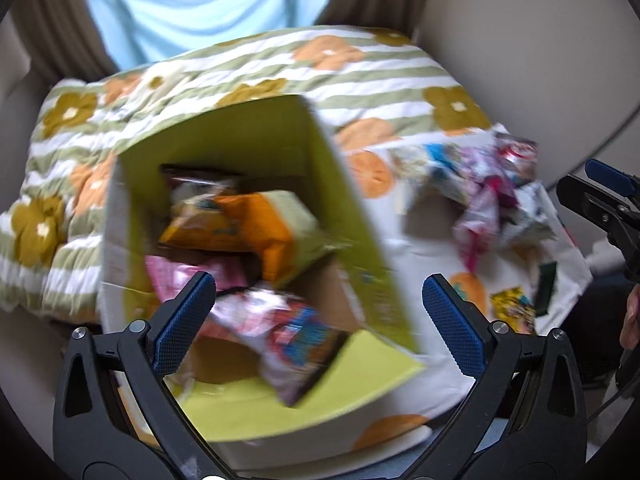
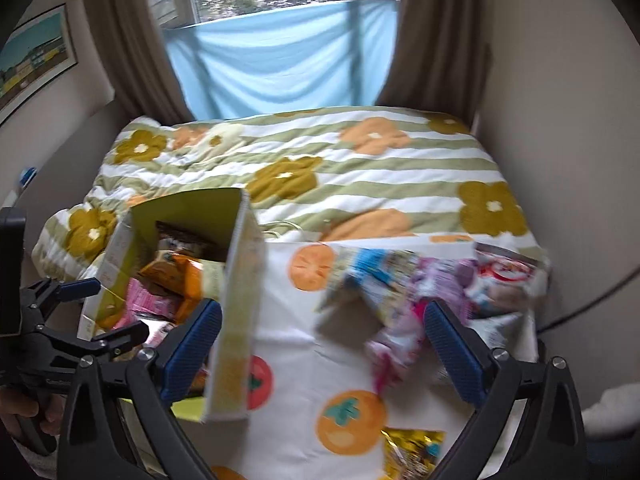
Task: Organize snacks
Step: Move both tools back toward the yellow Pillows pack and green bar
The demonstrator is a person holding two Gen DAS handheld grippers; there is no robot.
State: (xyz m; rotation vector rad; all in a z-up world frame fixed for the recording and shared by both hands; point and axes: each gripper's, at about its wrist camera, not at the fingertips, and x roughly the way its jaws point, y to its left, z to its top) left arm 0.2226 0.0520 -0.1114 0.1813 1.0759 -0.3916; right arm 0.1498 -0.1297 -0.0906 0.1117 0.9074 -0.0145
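An open cardboard box [image 1: 352, 184] with a yellow-green inside stands on the bed and holds several snack packets, among them an orange one [image 1: 248, 224] and a pink one [image 1: 176, 276]. My left gripper [image 1: 320, 284] hangs open over the box's near side, above a blurred pink, white and blue packet [image 1: 280, 328] that neither finger touches. A loose pile of snack packets [image 2: 420, 280] lies on the white cloth to the right of the box [image 2: 236, 280]. My right gripper [image 2: 322, 308] is open and empty above the cloth, its right finger close to the pile.
A white cloth with orange fruit prints [image 2: 312, 344] covers the near part of the bed, over a green-striped flower quilt [image 2: 360, 168]. A yellow packet [image 2: 412, 452] lies alone near the front edge. Walls, curtains and a window with a blue sheet [image 2: 280, 60] close in the bed.
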